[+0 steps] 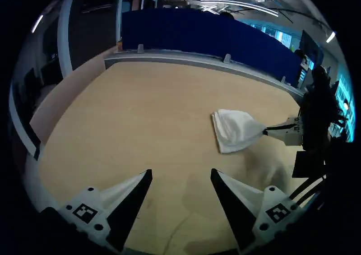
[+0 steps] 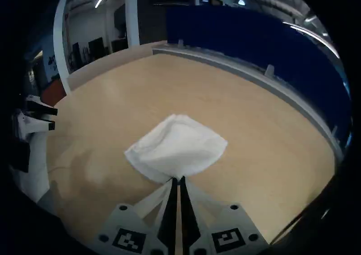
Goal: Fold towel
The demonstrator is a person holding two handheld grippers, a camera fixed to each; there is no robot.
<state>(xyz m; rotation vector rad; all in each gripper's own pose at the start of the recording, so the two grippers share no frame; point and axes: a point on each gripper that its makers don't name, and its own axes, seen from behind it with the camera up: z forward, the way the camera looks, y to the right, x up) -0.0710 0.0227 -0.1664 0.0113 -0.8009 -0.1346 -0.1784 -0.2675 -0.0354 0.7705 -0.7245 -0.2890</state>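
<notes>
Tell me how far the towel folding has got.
Done: the towel is already doubled into a small layered bundle on the table. In hand: the right gripper is shut on its near corner; the left gripper is open, apart from it. Left: probably a last fold and release.

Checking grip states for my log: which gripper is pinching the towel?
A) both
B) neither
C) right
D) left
C: the right gripper is shut on a corner of the towel, while the left gripper hangs open over the bare table, apart from the cloth.
</notes>
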